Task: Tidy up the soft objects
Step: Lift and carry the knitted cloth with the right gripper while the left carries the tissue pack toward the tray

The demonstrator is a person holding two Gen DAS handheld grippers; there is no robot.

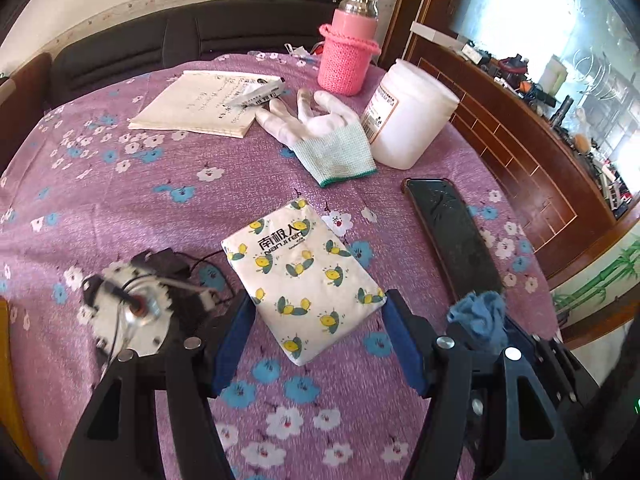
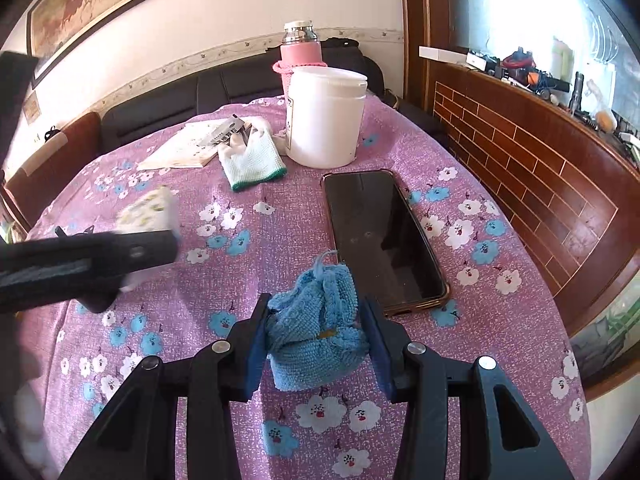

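While the right hand-held gripper (image 2: 316,340) pinches the bunched blue cloth (image 2: 318,328) between its pads, just beside the near end of the black phone (image 2: 380,236), the left hand-held gripper (image 1: 320,320) stands partly spread around the near end of the lemon-print tissue pack (image 1: 304,276); whether its pads press the pack I cannot tell, since the right pad looks to meet the pack's corner and the left pad shows a sliver of gap. Both soft things sit toward the near side of the bench (image 1: 120,200), on its purple flowered cover. The pack's long axis runs from near-right to far-left in the left wrist view, printed end pointing away. To do this step well, I judge the jaws should square up across the pack's short sides before closing, as a corner grip would let it swivel.
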